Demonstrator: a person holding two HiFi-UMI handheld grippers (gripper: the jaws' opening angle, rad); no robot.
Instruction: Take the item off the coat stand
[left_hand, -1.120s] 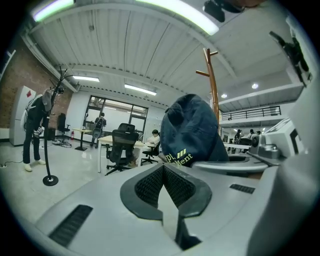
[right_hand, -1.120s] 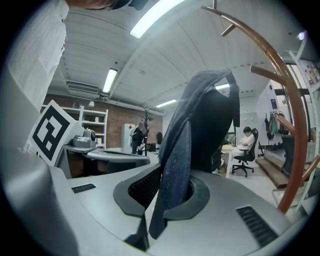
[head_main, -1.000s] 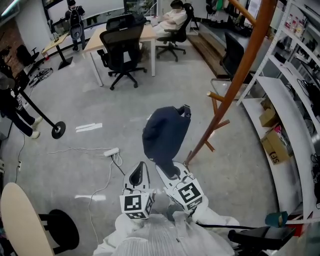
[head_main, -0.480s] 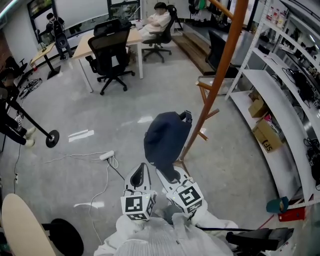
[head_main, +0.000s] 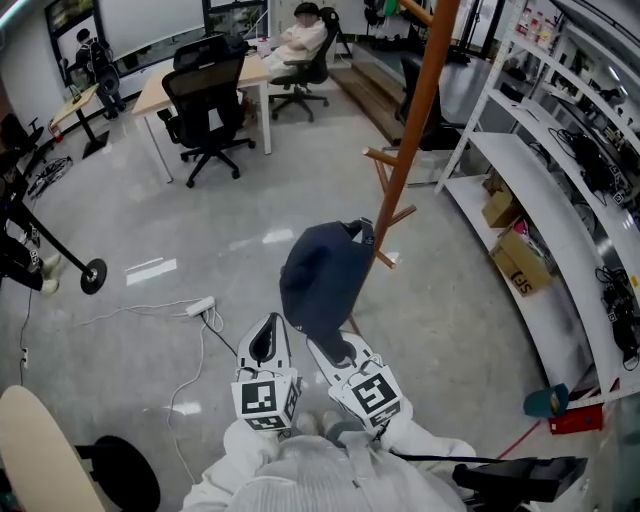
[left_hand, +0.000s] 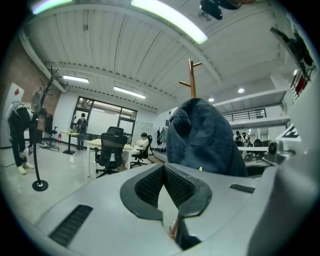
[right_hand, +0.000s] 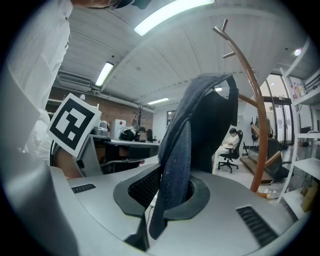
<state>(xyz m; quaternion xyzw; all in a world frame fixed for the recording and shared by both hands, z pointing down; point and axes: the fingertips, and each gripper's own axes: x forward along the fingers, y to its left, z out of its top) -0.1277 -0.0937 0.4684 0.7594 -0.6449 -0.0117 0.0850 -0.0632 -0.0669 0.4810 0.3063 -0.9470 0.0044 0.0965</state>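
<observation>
A dark blue cap (head_main: 325, 285) is held up from below, its fabric pinched in my right gripper (head_main: 335, 348), which is shut on it. In the right gripper view the cap (right_hand: 205, 130) rises from the jaws of the right gripper (right_hand: 167, 192), just left of the curved brown coat stand (right_hand: 257, 125) and apart from its pole. The coat stand (head_main: 415, 130) rises to the upper right in the head view, its low pegs close to the cap's strap. My left gripper (head_main: 265, 345) is beside the right one, shut and empty. From the left gripper (left_hand: 164, 187) the cap (left_hand: 210, 140) shows ahead.
White shelving (head_main: 540, 200) with boxes runs along the right. A power strip and cable (head_main: 200, 305) lie on the grey floor to the left. Office chairs (head_main: 205, 110) and a desk stand at the back, where a person sits. A round black stand base (head_main: 92, 275) is at far left.
The head view has shifted, so the stand's pole now looks more upright and further left. The cap stays clamped in the right gripper and both grippers keep their places side by side.
</observation>
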